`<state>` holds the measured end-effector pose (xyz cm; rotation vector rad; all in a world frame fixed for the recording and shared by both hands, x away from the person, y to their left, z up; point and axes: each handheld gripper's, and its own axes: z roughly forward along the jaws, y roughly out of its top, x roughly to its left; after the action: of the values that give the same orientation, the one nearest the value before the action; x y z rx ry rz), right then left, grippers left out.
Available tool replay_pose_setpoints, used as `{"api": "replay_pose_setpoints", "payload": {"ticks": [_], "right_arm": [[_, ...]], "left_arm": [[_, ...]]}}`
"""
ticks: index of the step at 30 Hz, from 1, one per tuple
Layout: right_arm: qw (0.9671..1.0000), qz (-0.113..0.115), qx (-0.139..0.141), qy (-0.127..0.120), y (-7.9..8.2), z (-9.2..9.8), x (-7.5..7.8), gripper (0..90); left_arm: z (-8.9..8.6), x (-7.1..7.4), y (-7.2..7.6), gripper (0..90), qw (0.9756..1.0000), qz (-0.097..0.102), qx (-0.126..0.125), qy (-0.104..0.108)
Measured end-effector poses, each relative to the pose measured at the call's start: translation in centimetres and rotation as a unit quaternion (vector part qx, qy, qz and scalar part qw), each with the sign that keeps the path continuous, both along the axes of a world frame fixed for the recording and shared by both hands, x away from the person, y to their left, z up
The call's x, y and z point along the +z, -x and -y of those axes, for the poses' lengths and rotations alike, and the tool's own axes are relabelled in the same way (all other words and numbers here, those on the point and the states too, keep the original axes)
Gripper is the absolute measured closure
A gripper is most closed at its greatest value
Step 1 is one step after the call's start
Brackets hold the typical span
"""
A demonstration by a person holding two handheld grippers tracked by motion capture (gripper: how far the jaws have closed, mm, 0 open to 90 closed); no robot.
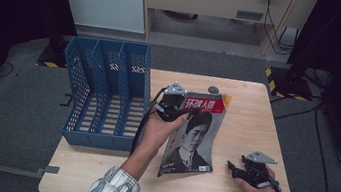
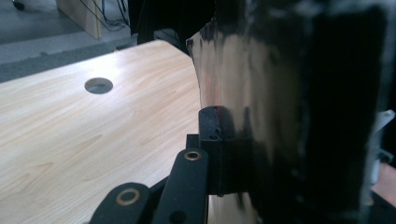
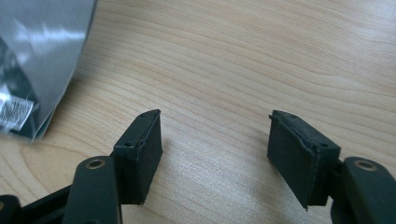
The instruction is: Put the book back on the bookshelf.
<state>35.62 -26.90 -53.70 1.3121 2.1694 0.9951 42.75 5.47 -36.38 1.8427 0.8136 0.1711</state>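
Observation:
A magazine (image 1: 194,135) with a red title band and a black-and-white portrait on its cover is lifted at its top edge, tilted, its lower edge near the table. My left gripper (image 1: 183,109) is shut on the magazine's top left corner. In the left gripper view the glossy cover (image 2: 252,93) passes between the jaws, with one pad (image 2: 211,128) pressed against it. My right gripper (image 1: 233,167) rests low on the table to the right of the magazine, open, with nothing between its pads (image 3: 144,140). The magazine's lower corner (image 3: 28,93) lies at the left of the right gripper view.
A blue plastic file rack (image 1: 108,92) with three slots stands at the table's left side, beside my left hand. The wooden table (image 1: 257,113) has a round cable hole (image 1: 213,89) near its far edge. Bare wood lies to the right and in front.

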Motion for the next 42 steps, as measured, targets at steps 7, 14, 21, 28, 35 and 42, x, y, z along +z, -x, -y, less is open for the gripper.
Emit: {"api": "replay_pose_setpoints", "payload": {"ticks": [7,14,21,28,35,42], "right_arm": [[1.0,0.002,0.001,0.0,0.0,0.0,0.0,35.3],[1.0,0.002,0.001,0.0,0.0,0.0,0.0,35.3],[1.0,0.001,0.001,0.0,0.0,0.0,0.0,35.3],[1.0,0.001,0.001,0.0,0.0,0.0,0.0,35.3],[1.0,0.002,0.001,0.0,0.0,0.0,0.0,35.3],[1.0,0.002,0.001,0.0,0.0,0.0,0.0,35.4]], "left_arm": [[-1.2,1.6,-0.1,86.7,0.9999,0.013,0.007,0.0],[-1.8,2.3,0.1,86.7,0.9998,0.013,0.015,0.01],[-2.3,2.8,0.4,86.7,0.9993,0.01,0.027,0.023],[-3.2,3.0,0.7,86.7,0.9981,0.008,0.035,0.05],[-4.5,3.3,1.1,86.7,0.9953,0.003,0.045,0.086],[-5.9,3.7,1.2,86.7,0.992,0.001,0.058,0.112]]}}
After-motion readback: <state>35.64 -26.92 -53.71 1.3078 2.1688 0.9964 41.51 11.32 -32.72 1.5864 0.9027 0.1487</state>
